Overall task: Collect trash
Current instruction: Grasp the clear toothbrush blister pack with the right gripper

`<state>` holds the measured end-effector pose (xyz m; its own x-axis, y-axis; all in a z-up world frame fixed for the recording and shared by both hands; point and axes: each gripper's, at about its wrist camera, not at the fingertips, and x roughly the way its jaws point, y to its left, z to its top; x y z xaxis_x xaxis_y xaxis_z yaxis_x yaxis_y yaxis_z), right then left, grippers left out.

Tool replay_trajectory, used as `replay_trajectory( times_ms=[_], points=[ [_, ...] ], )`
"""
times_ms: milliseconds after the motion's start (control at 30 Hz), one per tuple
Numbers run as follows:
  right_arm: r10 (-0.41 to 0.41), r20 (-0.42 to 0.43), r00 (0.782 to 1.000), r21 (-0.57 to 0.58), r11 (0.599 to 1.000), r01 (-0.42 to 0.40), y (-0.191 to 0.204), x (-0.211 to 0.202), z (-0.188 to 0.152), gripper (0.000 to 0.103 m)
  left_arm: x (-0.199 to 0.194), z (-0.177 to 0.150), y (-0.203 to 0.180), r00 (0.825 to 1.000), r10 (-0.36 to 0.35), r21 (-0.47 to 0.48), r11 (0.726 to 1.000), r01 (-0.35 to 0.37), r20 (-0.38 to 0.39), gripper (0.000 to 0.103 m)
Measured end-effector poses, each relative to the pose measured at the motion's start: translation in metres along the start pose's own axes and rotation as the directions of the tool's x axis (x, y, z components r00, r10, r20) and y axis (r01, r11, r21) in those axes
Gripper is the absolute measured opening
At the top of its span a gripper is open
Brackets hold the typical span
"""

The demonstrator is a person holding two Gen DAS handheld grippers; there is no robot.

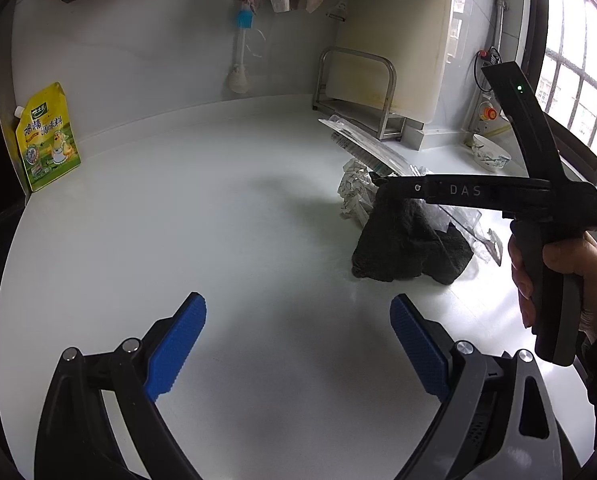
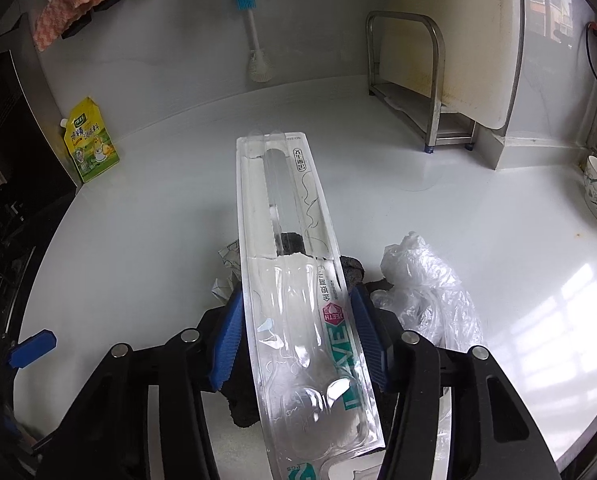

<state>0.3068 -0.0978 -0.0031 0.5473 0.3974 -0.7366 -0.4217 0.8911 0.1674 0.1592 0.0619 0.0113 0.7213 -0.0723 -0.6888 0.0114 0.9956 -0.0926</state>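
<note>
Daylight pours in from the window [image 1: 578, 80] on the right, blown out white. It throws pale glare patches on the glossy counter [image 2: 538, 300]; soft shadows fall leftward. Both fisheye views are sharp, bending and darkening at the edges.

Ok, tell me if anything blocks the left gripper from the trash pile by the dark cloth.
Nothing visible does. Only bare counter lies between the open left gripper and the dark cloth with the crumpled paper. The right gripper reaches over that pile from the right, shut on the toothbrush package.
</note>
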Motion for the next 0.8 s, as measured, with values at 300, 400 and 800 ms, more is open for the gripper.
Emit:
replay_trajectory(
  times_ms=[300, 400, 800],
  points=[
    [0.003, 0.116, 0.993, 0.109, 0.994, -0.016, -0.018, -0.054, -0.017, 0.049, 0.003, 0.007, -0.003, 1.000, -0.002, 0.000, 1.000, 0.002, 0.005, 0.092],
    [-0.011, 0.146, 0.989, 0.148, 0.989, -0.011, -0.030, -0.072, -0.027, 0.049, 0.006, 0.011, -0.008, 1.000, -0.009, 0.007, 1.000, 0.009, 0.005, 0.092],
    [-0.074, 0.191, 0.979, 0.204, 0.978, 0.034, -0.061, -0.117, -0.063, 0.049, 0.051, 0.035, -0.054, 0.996, -0.082, 0.015, 0.996, 0.083, -0.016, 0.092]
  ],
)
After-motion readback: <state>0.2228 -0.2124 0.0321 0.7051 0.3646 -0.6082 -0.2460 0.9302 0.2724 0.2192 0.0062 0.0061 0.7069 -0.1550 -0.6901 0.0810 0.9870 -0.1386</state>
